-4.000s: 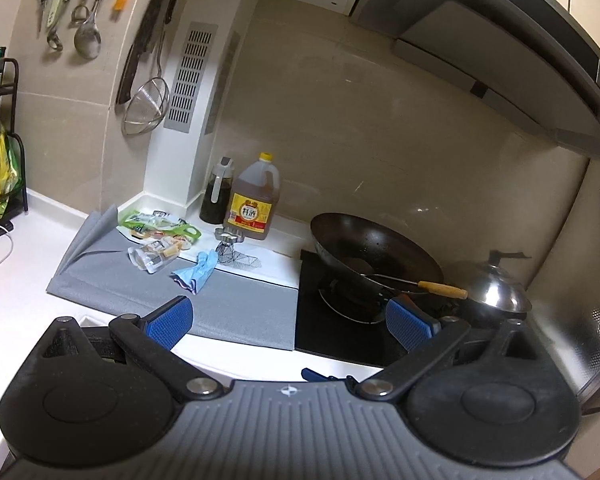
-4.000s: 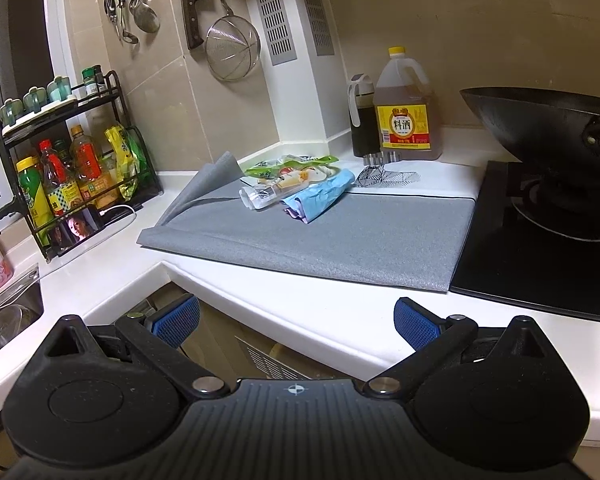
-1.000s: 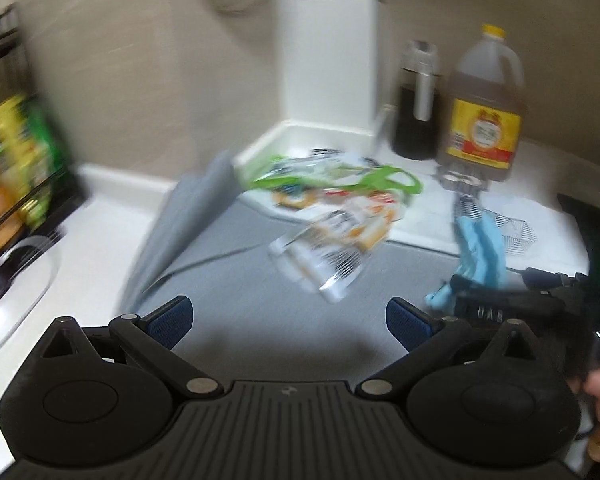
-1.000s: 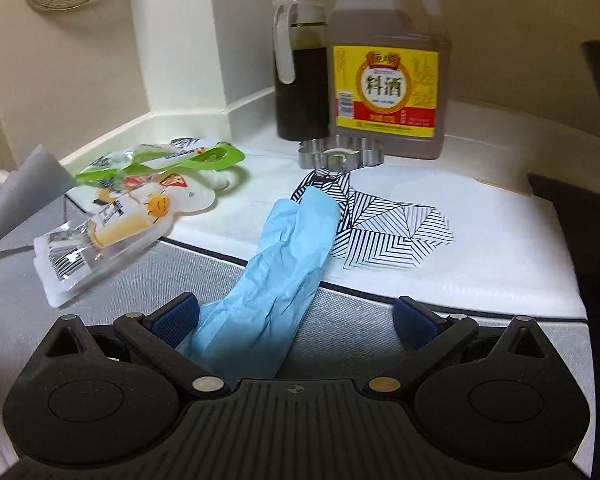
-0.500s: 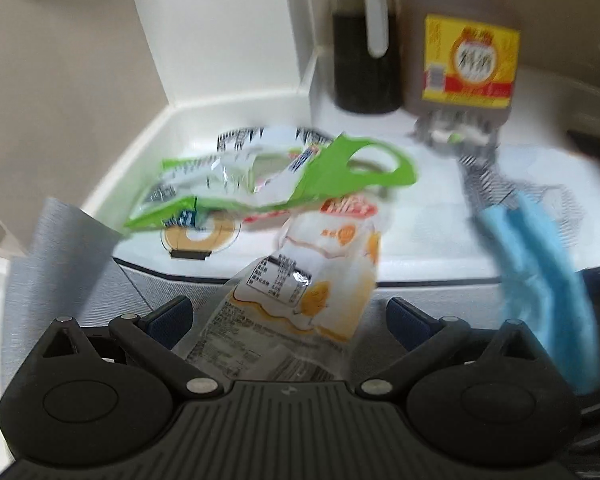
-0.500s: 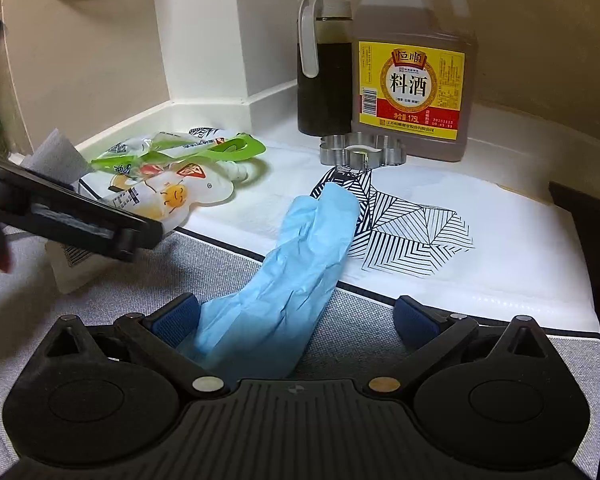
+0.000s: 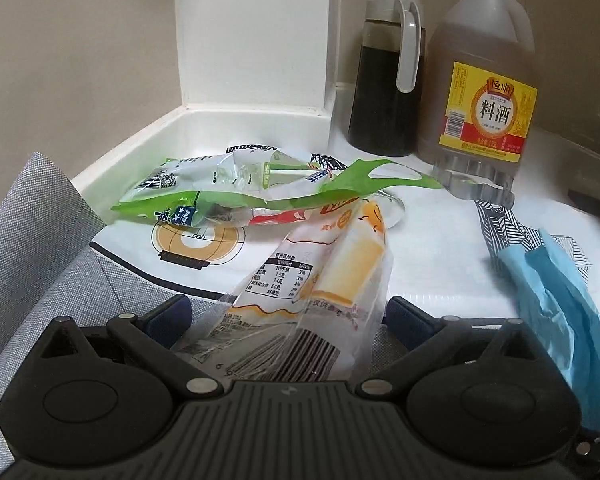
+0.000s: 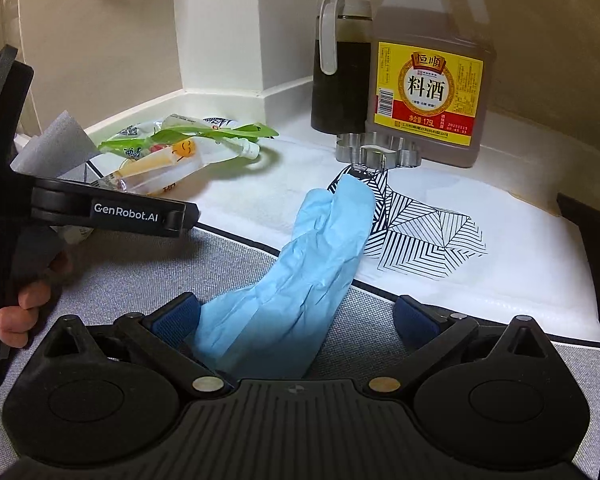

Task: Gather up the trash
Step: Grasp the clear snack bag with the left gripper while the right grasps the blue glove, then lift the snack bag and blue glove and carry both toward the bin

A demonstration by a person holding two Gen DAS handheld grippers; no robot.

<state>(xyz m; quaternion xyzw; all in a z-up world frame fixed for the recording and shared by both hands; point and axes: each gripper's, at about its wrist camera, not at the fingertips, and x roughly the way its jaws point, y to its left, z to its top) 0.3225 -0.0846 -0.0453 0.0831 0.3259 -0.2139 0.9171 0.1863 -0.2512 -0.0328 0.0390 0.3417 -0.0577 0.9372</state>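
A clear plastic pouch with yellow print (image 7: 320, 288) lies on the grey mat, its barcode end between the fingers of my open left gripper (image 7: 288, 316). Just behind it a green and white wrapper (image 7: 228, 188) rests on the white printed mat. In the right wrist view a crumpled blue glove (image 8: 308, 264) stretches from the white mat onto the grey mat. Its near end sits between the fingers of my open right gripper (image 8: 296, 316). The glove (image 7: 556, 292) also shows at the right of the left wrist view. The pouch (image 8: 160, 168) and wrapper (image 8: 188, 132) lie left of the glove.
A dark sauce jug (image 8: 340, 64) and a big cooking wine bottle (image 8: 428, 80) stand against the back wall, with a metal cutter (image 8: 376, 152) in front. A hand (image 8: 20, 292) holds the left gripper at the left. The black hob edge (image 8: 588, 216) is at the right.
My left gripper has come in lower and closer, so the pouch now lies between its fingers. My right gripper has edged forward over the glove's near end.
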